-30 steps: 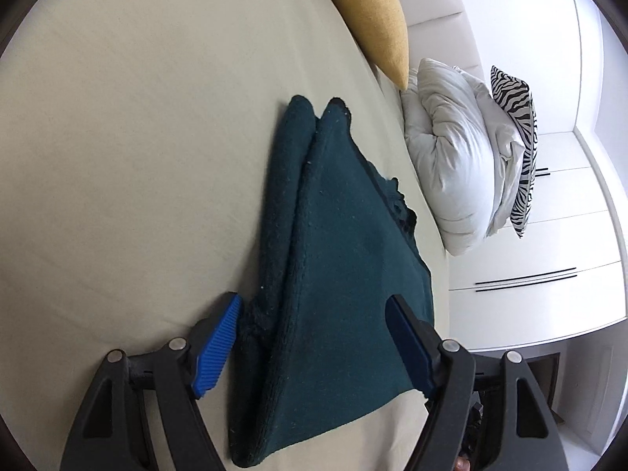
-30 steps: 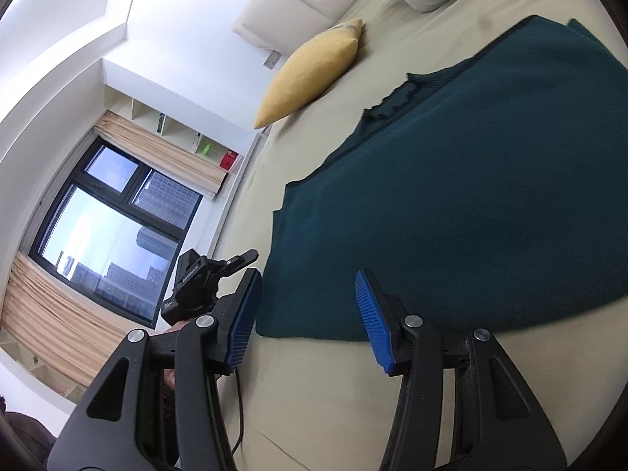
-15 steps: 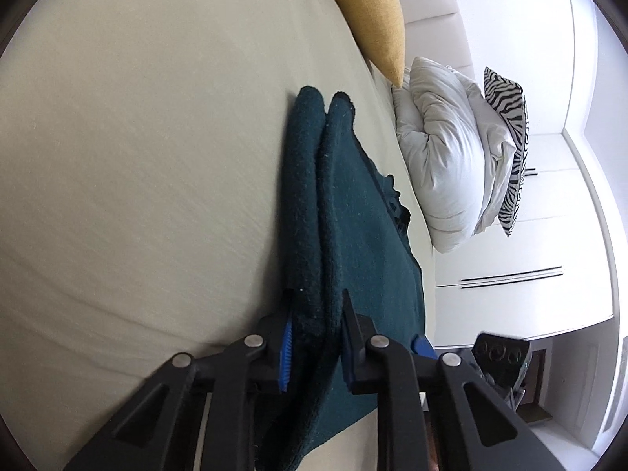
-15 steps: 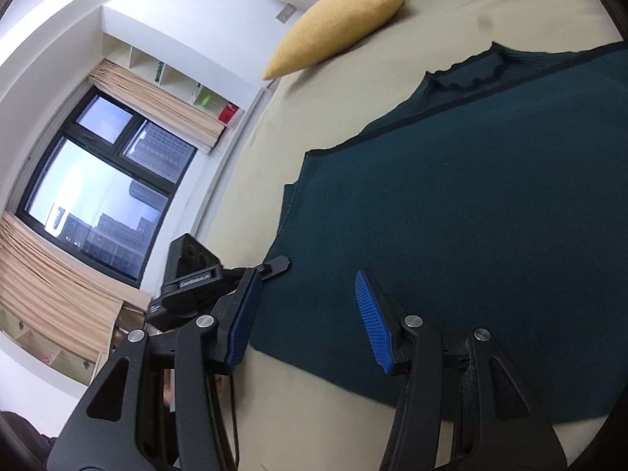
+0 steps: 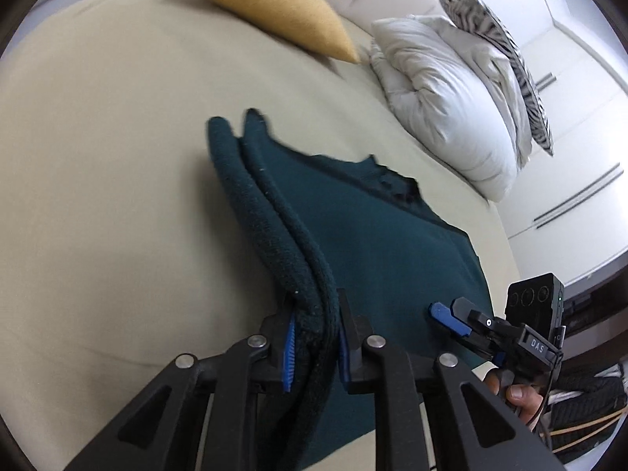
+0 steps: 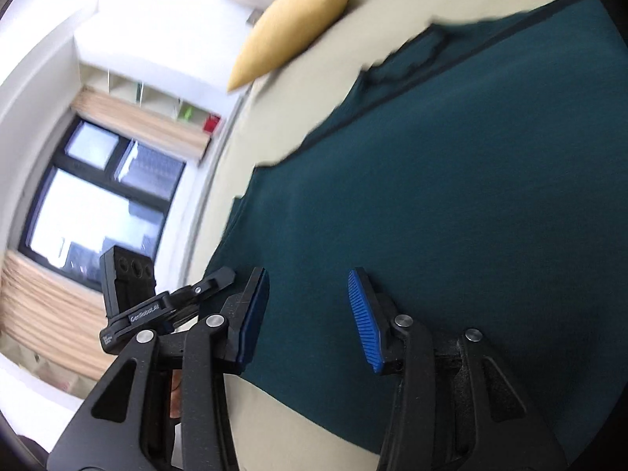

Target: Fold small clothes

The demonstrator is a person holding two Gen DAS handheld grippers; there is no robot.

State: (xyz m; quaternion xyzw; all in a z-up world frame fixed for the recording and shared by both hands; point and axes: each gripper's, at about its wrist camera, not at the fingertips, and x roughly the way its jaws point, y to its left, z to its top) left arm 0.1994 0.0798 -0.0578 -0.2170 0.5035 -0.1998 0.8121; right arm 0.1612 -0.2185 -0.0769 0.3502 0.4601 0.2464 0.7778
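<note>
The left claw (image 5: 314,337) pinches the dark green sweater's (image 5: 376,235) folded edge; the right claw (image 6: 306,314), closing, hovers apart over it on the bed (image 5: 98,157).

The sweater (image 5: 376,235) lies on the bed (image 5: 98,196). Behind it, a cushion (image 5: 271,4) lies left of the duvet (image 5: 443,90). A striped pillow (image 5: 506,55) leans behind the duvet.

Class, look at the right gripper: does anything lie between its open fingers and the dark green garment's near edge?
Nothing visible does. The right gripper, its jaws closing, hangs directly over the dark green garment edge on the bed.
</note>
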